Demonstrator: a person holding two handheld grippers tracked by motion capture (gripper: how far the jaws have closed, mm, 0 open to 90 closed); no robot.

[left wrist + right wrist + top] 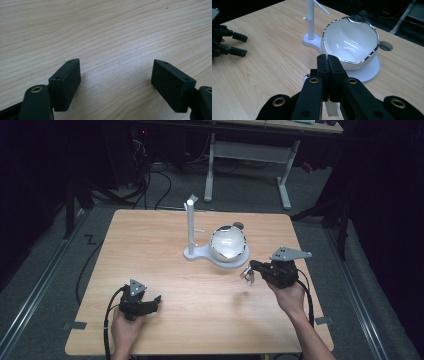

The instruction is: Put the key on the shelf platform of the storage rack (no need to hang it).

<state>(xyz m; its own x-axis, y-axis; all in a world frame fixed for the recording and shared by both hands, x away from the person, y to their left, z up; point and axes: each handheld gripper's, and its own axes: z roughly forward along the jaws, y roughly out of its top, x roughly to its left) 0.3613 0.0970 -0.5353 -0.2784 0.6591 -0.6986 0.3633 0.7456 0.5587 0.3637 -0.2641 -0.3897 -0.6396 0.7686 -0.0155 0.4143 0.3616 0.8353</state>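
While your left gripper (155,301) rests near-left on the wooden table (150,240) w/ jaws apart on nothing, your right gripper (248,271) hangs just right of the white bowl (228,243), jaws pressed together on a small white piece (331,109). The right gripper view shows that piece below the pads; from the high view it's too small to tell what it is. Bowl sits on a white stand (192,227), centre-far. Dark room, grey floor, another desk (280,150) behind.
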